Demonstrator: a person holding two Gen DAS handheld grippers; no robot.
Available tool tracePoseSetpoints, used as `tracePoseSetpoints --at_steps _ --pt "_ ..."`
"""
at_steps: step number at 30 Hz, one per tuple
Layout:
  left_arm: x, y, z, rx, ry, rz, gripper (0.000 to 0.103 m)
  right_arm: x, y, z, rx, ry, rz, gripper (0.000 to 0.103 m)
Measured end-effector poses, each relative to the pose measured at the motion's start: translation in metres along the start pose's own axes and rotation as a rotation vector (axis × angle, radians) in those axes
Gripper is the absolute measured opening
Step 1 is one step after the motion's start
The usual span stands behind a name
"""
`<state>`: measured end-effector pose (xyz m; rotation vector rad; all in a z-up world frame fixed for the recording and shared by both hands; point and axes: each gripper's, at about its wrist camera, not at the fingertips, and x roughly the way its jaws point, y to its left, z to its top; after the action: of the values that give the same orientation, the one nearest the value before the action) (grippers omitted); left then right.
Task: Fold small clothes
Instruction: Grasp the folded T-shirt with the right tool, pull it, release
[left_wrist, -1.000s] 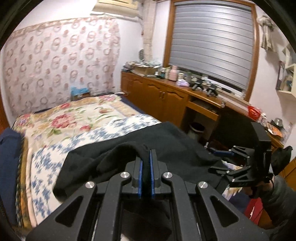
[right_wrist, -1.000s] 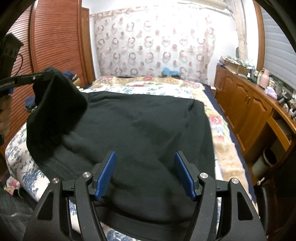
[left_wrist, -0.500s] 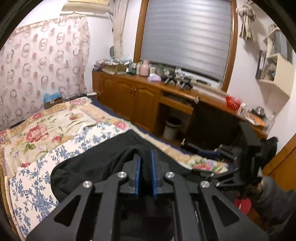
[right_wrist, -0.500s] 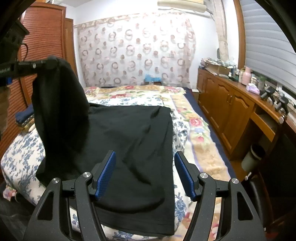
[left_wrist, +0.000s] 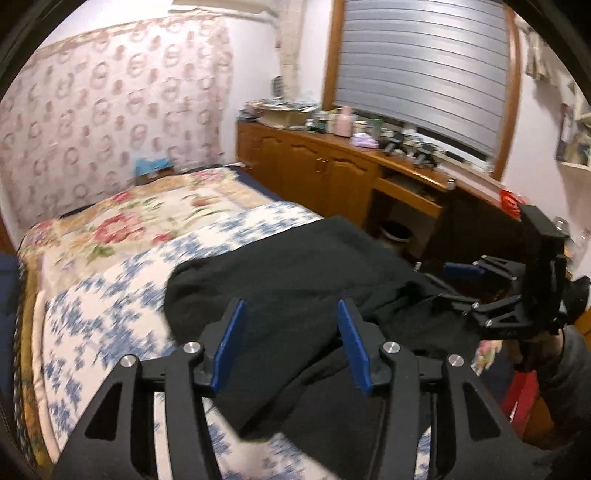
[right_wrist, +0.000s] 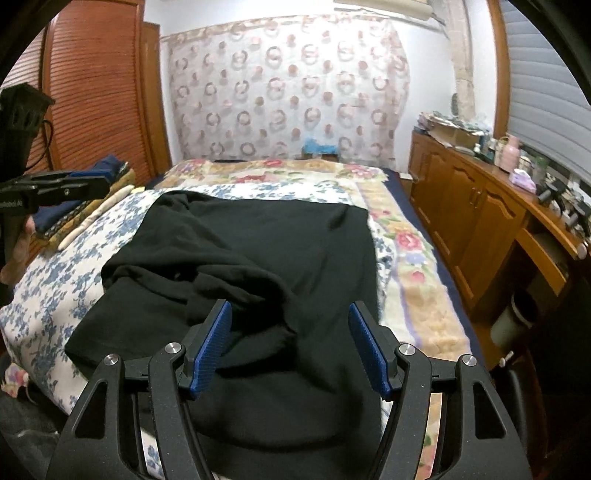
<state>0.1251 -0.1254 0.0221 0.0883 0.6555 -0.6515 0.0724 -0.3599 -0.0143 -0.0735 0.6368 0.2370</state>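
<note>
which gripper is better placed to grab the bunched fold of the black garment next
Right, probably. The right gripper is open directly over the bunched fold of the black garment. The left gripper, also open, sits off at the garment's edge.

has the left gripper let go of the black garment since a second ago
Yes. The left gripper was shut on the black garment, lifting it against the wooden wardrobe. Now it is open, and the garment lies on the bed.

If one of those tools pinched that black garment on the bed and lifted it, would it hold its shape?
Probably not. The black garment lies in soft rumpled folds on the bed, so it would likely droop and hang. It looks thick and matte, so probably not slippery, though somewhat heavy for clothing.
</note>
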Motion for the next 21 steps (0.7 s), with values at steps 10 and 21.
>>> tracePoseSetpoints --at_steps 10,21 --pt "-0.001 0.044 -0.045 -0.082 0.041 0.104 0.05 0.055 0.012 0.013 -0.047 0.112 0.037 0.067" --pt "-0.005 0.061 -0.067 -0.13 0.054 0.117 0.05 0.052 0.022 0.01 -0.089 0.121 0.108 0.009"
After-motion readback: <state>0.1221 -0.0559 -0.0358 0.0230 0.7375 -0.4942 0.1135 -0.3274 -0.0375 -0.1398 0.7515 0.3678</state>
